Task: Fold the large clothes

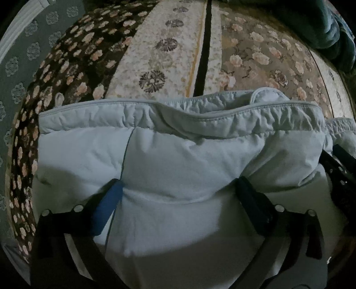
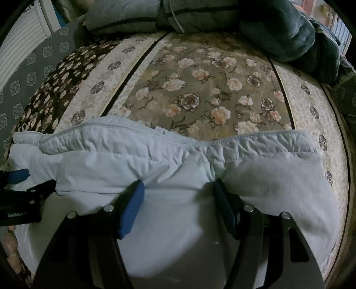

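A padded light blue garment [image 1: 178,153] with a gathered elastic hem [image 1: 200,115] lies folded on a flowered bedspread [image 1: 255,55]. My left gripper [image 1: 179,182] points down onto it, open wide; its blue pad [image 1: 106,206] and dark pad [image 1: 251,200] straddle a bulge of fabric without squeezing it. In the right wrist view the same garment [image 2: 178,160] spreads across the bed. My right gripper [image 2: 179,183] is shut on a thick fold of it, and the cloth puckers at both fingertips. The left gripper's blue pad [image 2: 19,175] shows at the left edge.
A dark teal blanket [image 2: 289,33] is heaped at the bed's far right, with striped pillows [image 2: 124,17] along the head. The bedspread [image 2: 200,89] stretches beyond the garment's hem. A grey patterned sheet [image 1: 26,55] drops off the bed's left side beside a white ribbed panel [image 2: 17,51].
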Motion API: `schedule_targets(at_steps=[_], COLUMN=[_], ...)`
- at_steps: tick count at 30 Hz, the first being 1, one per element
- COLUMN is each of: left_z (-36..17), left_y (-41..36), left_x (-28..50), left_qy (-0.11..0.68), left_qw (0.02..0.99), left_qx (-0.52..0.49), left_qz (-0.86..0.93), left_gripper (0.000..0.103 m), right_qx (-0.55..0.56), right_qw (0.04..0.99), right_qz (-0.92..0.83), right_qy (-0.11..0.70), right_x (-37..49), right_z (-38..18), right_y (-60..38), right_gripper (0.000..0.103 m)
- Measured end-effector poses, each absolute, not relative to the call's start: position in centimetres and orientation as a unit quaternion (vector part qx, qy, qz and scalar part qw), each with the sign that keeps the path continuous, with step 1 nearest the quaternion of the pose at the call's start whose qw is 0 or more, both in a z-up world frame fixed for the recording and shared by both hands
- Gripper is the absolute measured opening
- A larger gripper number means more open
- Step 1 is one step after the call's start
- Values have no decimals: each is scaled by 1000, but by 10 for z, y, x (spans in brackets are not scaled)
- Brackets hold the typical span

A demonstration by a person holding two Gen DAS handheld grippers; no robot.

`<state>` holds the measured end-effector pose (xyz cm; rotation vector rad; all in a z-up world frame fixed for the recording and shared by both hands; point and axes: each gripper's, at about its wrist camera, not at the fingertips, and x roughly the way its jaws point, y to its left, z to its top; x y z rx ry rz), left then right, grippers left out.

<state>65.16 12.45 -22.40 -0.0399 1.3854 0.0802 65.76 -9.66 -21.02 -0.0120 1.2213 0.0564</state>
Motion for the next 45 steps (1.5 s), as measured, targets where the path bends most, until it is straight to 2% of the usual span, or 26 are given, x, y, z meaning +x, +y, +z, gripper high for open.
schedule_targets(at_steps=[4,8,11,18,22,25,29,32,35,36,39,45], left_z=[-216,-186,-158,-158,-197,-211,-213,-217,-219,-219,-208,-182], left_y=[127,133,151,203,224,224,231,254,264,263,261,265], left_x=[645,613,574,520,521,521,534,545,555,557,555,519], left_qy=[632,596,538,476,504,511,515,529,535,538,537,508], left_qw=[774,803,843,878,860,856,853,841,837,835,835,853], left_qx=[-26,-6,16,-4,-43,-39,-33,-82,-80,-78,-71,-40], left_qz=[21,3,20,53,60,66,82,78,89,87,98,111], left_gripper=[100,97,97,100,100,100,100,100,100,100,100,100], right_qx=[-9,46,50,4,-11,-33,-4,23,35,59,94,35], right_qw=[819,854,881,935,922,931,936,931,919,912,904,919], right_qz=[33,70,70,97,121,110,41,11,-14,-10,-21,-11], right_qy=[573,514,465,342,368,348,349,365,393,406,417,392], right_x=[654,626,594,517,510,509,522,530,538,539,533,492], right_z=[-205,-167,-137,-133,-169,-183,-187,-196,-205,-208,-203,-170], right_y=[-96,-115,-134,-156,-138,-137,-174,-210,-238,-248,-265,-264], right_gripper=[64,65,66,79,80,80,80,80,95,95,95,97])
